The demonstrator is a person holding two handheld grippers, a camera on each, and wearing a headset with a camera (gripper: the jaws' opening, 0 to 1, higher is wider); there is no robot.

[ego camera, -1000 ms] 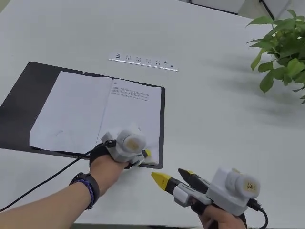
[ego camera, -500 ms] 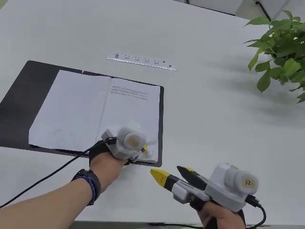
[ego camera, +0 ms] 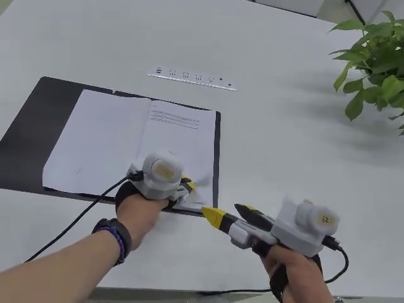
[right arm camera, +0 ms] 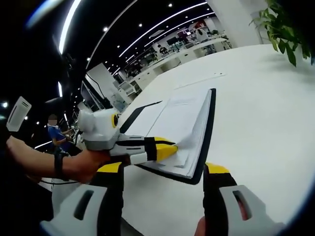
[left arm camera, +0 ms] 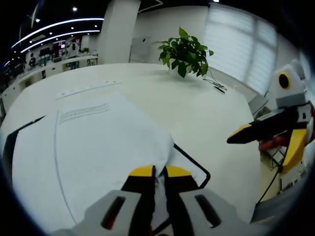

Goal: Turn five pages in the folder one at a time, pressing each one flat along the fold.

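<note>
Near the left of the white bench's (ego camera: 284, 126) front edge lies the open black folder (ego camera: 31, 132); the left gripper (left arm camera: 153, 173) pinches the corner of the white right-hand page (left arm camera: 108, 142), and the right gripper (ego camera: 227, 213) hovers with its jaws spread, so one turn is apparently just starting, tally unknowable.

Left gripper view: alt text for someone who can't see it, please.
The left gripper pinches a corner of the right-hand page, raised off the open folder on a white table. The right gripper hovers open beside it.

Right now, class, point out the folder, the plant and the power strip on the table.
folder (ego camera: 31, 139): head view, bare black left cover.
plant (ego camera: 379, 53): head view, leaves at the right edge.
power strip (ego camera: 192, 78): head view, middle of its white top.
</note>
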